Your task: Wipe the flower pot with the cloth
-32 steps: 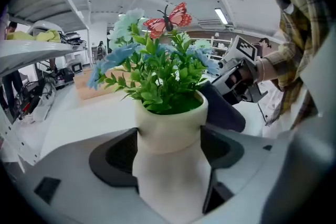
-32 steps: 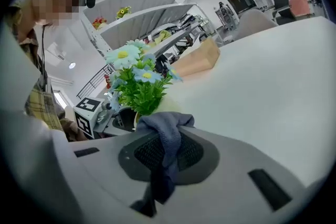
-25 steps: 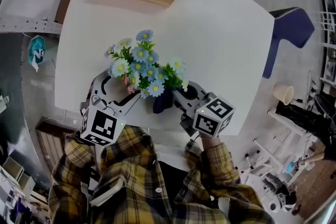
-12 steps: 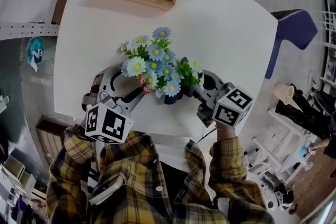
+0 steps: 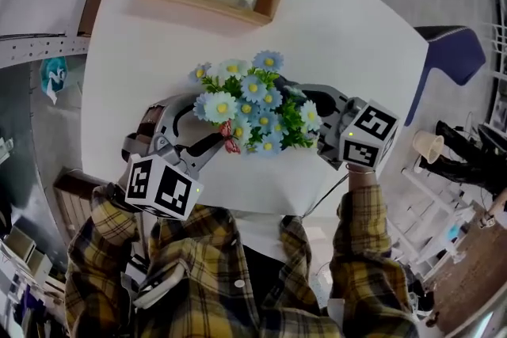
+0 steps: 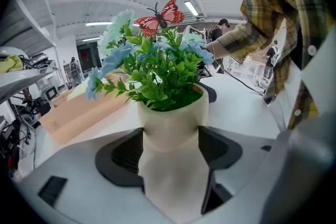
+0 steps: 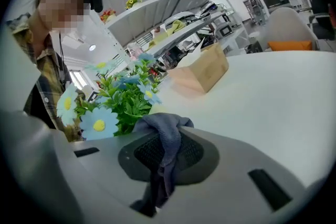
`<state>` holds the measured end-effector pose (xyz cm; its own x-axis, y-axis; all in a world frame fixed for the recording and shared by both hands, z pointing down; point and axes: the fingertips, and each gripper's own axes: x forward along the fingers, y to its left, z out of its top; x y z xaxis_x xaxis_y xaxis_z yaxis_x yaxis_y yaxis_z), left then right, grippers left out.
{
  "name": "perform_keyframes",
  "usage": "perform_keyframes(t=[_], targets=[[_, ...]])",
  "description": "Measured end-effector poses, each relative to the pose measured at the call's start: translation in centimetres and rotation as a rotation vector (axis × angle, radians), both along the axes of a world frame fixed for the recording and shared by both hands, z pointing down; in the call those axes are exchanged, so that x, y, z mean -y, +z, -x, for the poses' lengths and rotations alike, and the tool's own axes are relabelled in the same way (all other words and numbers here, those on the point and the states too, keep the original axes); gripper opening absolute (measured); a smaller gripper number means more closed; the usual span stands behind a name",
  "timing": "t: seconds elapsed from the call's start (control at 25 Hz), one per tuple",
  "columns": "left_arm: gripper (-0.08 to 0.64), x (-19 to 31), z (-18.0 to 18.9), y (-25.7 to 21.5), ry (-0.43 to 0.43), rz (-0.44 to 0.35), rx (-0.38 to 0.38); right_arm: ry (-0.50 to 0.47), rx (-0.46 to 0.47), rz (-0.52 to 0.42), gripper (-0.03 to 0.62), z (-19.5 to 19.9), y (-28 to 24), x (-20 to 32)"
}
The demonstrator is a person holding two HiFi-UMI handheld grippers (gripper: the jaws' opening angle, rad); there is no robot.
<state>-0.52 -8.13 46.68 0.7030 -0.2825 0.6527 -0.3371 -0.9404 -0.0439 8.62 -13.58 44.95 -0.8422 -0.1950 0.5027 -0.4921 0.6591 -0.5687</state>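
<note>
A cream flower pot (image 6: 170,128) with green leaves, blue daisies (image 5: 253,111) and a red butterfly stands on the white table (image 5: 341,28). In the head view the flowers hide the pot. My left gripper (image 6: 170,153) is shut on the pot's narrow lower part, with a dark pad pressed on each side. It reaches in from the lower left (image 5: 204,134). My right gripper (image 7: 165,152) is shut on a grey-blue cloth (image 7: 167,134) that bunches out at the jaw tips, close against the plant's right side (image 5: 315,100). Whether the cloth touches the pot is hidden.
A wooden tray (image 5: 198,2) with a white tissue pack sits at the table's far side. A blue chair (image 5: 455,59) stands off the table's right edge, and a paper cup (image 5: 428,142) lies beyond it. The table's near edge runs just below the grippers.
The plant and both grippers have shifted right and slightly away. The right gripper with the cloth swung from the pot's near side round to its right side.
</note>
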Motion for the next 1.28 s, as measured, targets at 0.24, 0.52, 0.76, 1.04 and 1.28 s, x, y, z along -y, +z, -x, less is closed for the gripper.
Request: perform_keyframes(t=[0.24, 0.52, 0.76, 1.04, 1.28], targets=[[0.339, 1.1, -1.4, -0.4, 0.109, -0.007, 0.0, -0.157, 0.001, -0.021, 0.021, 0.7, -0.4, 2.5], [0.34, 1.6, -1.7, 0.2, 0.284, -0.002, 0.014, -0.261, 0.006, -0.018, 0.021, 2.6, 0.4, 4.4], [0.341, 1.9, -1.9, 0.9, 0.34, 0.008, 0.012, -0.233, 0.001, -0.012, 0.021, 2.5, 1.1, 4.9], [0.342, 0.5, -0.3, 1.4, 0.155, 0.087, 0.028, -0.048, -0.001, -0.016, 0.021, 0.6, 0.7, 4.1], [0.387, -2.2, 0.8, 0.9, -0.087, 0.156, -0.079, 0.175, -0.029, -0.045, 0.021, -0.5, 0.9, 2.6]])
